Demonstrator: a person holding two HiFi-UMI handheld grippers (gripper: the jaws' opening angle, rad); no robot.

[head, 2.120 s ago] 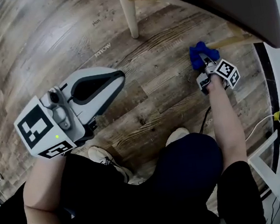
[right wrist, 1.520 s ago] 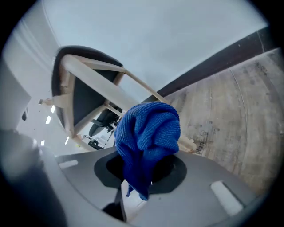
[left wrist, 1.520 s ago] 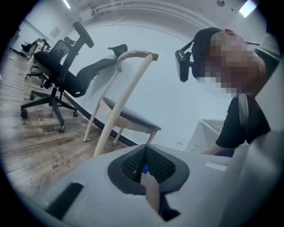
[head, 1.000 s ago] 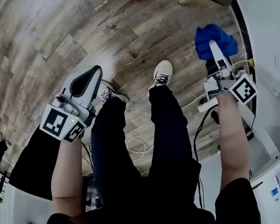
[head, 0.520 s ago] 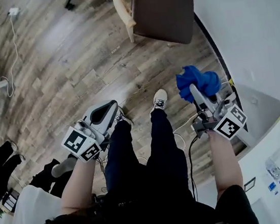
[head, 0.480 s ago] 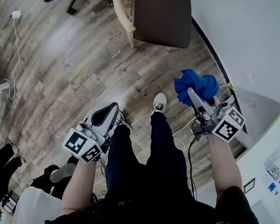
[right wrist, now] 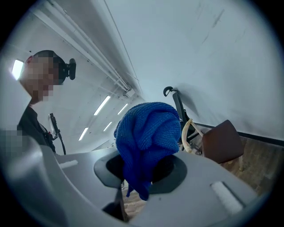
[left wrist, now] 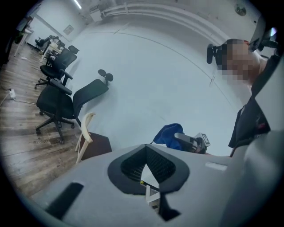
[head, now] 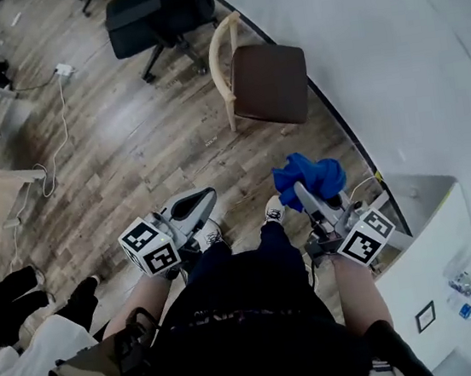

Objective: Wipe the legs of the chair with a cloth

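The chair (head: 268, 84) stands in the upper middle of the head view, against the white wall (head: 390, 51) and well apart from both grippers. It lies ahead of the fingers, up-frame from them. The right gripper (head: 309, 195) sits nearer its line than the left gripper (head: 206, 198) does.

The right fingers are closed on a bunched blue cloth (head: 307, 175). It is a nubby, towel-like weave that bulges past the tips and hangs in a loose tail between them in the right gripper view (right wrist: 148, 133). The left fingers are pressed together at the tips with nothing between them.

The chair has a smooth, dark brown, roughly square seat and a pale, curved wooden back rail. One pale leg (head: 230, 116) shows at the seat's left edge, and the rest are hidden under the seat. The legs probably run upright, so the cloth must go forward and well down toward the wood-plank floor (head: 119, 155) to meet them. No wiping is under way now. A black office chair (head: 149, 18) stands further up-frame.
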